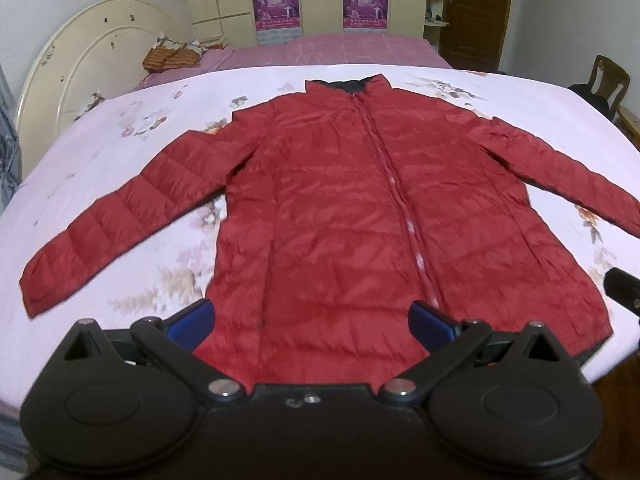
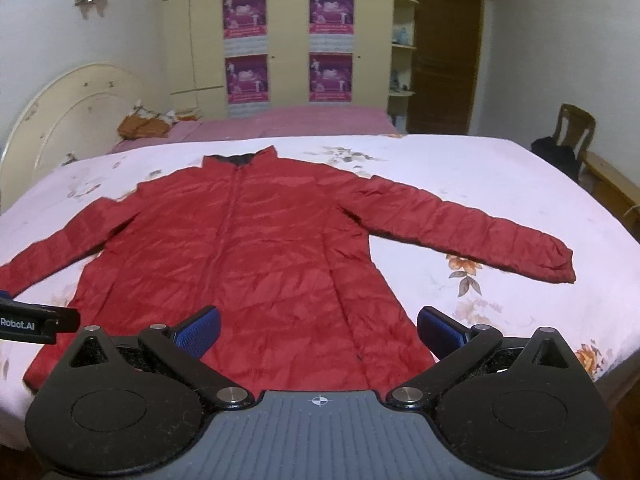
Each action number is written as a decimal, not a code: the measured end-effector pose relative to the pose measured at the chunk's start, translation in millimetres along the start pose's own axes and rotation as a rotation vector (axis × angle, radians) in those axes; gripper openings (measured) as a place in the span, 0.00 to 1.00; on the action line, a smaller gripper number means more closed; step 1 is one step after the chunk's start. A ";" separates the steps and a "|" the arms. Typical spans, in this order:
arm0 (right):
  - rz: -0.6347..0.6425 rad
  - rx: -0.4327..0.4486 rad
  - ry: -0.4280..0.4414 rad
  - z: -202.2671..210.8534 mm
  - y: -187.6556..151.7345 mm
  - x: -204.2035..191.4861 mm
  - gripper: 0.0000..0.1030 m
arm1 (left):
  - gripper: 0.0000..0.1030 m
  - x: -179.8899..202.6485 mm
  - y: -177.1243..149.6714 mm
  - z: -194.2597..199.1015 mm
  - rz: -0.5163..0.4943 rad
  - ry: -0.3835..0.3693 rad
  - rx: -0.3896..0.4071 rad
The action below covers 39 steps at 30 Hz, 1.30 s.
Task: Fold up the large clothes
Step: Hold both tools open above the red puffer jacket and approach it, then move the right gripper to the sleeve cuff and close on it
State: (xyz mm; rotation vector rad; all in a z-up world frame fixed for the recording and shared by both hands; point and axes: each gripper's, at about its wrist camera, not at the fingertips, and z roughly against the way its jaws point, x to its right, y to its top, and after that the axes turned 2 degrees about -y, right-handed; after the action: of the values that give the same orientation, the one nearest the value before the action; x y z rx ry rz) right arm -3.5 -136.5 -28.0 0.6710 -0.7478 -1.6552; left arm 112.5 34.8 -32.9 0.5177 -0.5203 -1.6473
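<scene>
A red quilted puffer jacket point(image 1: 360, 216) point(image 2: 248, 256) lies flat and zipped on the bed, collar far, hem near, both sleeves spread out to the sides. My left gripper point(image 1: 312, 322) hovers open above the hem, blue pads point(image 1: 192, 320) wide apart with nothing between them. My right gripper point(image 2: 318, 330) is also open over the right half of the hem, its blue pads point(image 2: 440, 330) empty. The left sleeve cuff point(image 1: 44, 284) and the right sleeve cuff point(image 2: 556, 260) rest on the sheet. The left gripper's tip point(image 2: 36, 322) shows at the right wrist view's left edge.
The bed has a pale floral sheet point(image 1: 120, 160) and a pink blanket point(image 2: 304, 124) behind it. A cream headboard point(image 1: 88, 60) stands at left with a brown bundle point(image 2: 140, 124) nearby. A wooden chair point(image 2: 572, 136) and a door point(image 2: 444, 56) are at right; wardrobes with posters point(image 2: 288, 44) at the back.
</scene>
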 end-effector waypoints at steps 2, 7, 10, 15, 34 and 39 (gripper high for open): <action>-0.018 -0.001 -0.018 -11.7 7.3 -3.3 1.00 | 1.00 -6.7 11.7 -12.6 -0.009 -0.005 -0.002; -0.052 -0.005 -0.059 -40.1 26.2 -15.4 1.00 | 1.00 -22.6 38.4 -43.5 -0.038 -0.023 -0.007; -0.077 -0.010 -0.092 -54.6 35.3 -21.1 1.00 | 1.00 -30.9 54.0 -61.1 -0.047 -0.036 -0.013; -0.109 -0.012 -0.144 -74.0 45.1 -22.9 1.00 | 0.99 -40.2 73.5 -88.9 -0.058 -0.046 -0.018; -0.179 -0.047 -0.250 -165.9 64.6 132.0 1.00 | 0.98 -1.8 109.9 -174.5 0.067 0.011 -0.038; -0.205 -0.069 -0.294 -191.9 65.5 194.9 1.00 | 0.96 21.8 119.3 -201.4 0.081 0.044 -0.027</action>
State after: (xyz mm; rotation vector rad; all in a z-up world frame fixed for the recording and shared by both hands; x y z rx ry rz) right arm 145.4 -361.5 -107.3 0.4722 -0.8467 -1.9867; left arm 325.0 -11.2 -122.2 0.5061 -0.4800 -1.5603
